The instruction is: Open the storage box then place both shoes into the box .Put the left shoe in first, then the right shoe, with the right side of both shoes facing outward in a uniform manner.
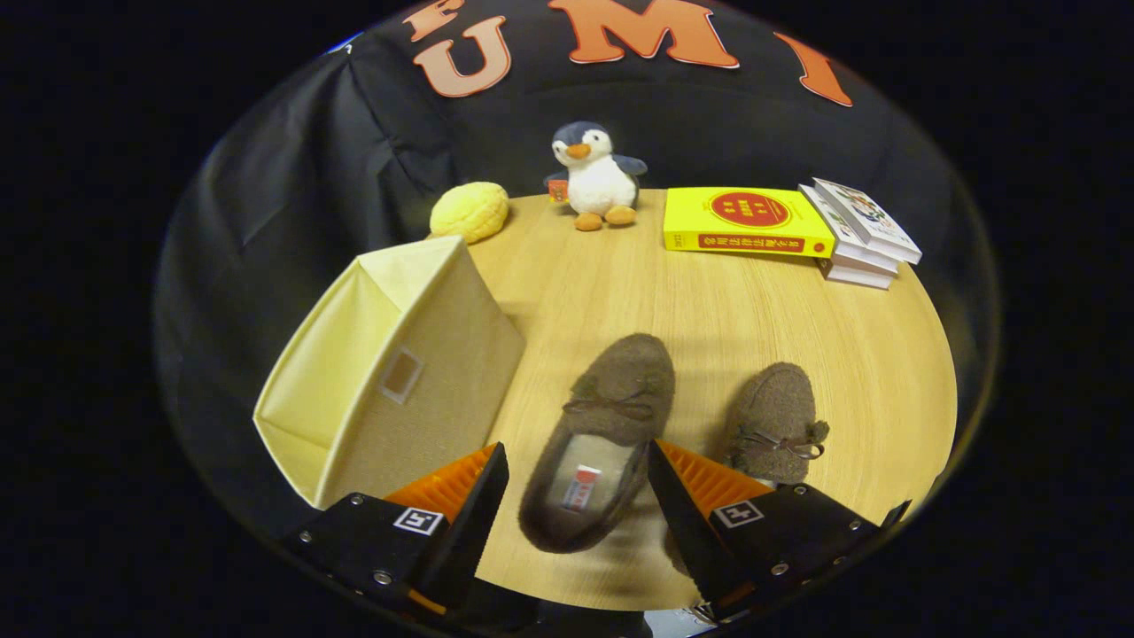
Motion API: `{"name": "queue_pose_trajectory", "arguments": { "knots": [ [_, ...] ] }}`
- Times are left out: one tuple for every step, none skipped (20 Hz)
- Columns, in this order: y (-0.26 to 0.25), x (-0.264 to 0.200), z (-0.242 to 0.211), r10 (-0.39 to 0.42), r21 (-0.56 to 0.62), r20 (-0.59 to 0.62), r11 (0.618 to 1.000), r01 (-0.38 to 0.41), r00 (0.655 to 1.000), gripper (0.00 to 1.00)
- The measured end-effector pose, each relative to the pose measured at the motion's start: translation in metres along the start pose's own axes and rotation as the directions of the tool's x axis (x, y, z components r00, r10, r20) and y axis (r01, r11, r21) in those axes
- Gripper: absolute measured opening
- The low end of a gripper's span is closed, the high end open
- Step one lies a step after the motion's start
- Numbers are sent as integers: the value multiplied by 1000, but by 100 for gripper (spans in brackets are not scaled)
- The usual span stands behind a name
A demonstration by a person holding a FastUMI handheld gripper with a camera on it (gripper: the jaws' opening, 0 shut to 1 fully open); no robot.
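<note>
A brown fuzzy shoe (595, 440) lies on the wooden table (691, 301), its heel end between my fingers and its toe pointing away. A second matching shoe (776, 424) lies to its right, just beyond my right finger, partly hidden by it. My gripper (578, 492) is open, its fingers standing on either side of the first shoe's heel without pressing it. A pale yellow fabric storage box (390, 363) sits to the left of the shoes, beyond my left finger, and its open mouth faces left.
A plush penguin (595, 175) and a yellow bun-shaped toy (469, 211) stand at the table's far edge. A yellow book (746, 221) and a stack of white books (861, 232) lie at the far right. Black cloth walls surround the table.
</note>
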State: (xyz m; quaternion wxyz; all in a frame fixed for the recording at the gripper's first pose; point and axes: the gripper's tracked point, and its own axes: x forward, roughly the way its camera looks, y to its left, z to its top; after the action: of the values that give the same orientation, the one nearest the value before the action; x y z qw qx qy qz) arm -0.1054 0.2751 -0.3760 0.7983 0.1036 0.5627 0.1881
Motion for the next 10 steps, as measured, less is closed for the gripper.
{"name": "queue_pose_trajectory", "arguments": {
  "knots": [
    [-6, 7, -6, -11, 5, -9, 1000, 11, 1000, 93],
    [-10, 13, -10, -22, 8, -13, 1000, 22, 1000, 90],
    [-17, 17, -9, -35, 4, -12, 999, 35, 999, 88],
    [-23, 23, -8, -51, -2, -7, 999, 51, 999, 85],
    [-28, 31, -5, -69, -9, 5, 998, 69, 998, 83],
    [-33, 39, -2, -85, -14, 19, 996, 86, 996, 79],
    [-37, 46, 2, -105, -19, 34, 994, 106, 994, 77],
    [-39, 54, 6, -116, -23, 53, 993, 117, 992, 72],
    [-38, 61, 9, -116, -31, 63, 992, 119, 991, 68],
    [-38, 66, 9, -126, -44, 75, 991, 130, 989, 64]
  ]
}}
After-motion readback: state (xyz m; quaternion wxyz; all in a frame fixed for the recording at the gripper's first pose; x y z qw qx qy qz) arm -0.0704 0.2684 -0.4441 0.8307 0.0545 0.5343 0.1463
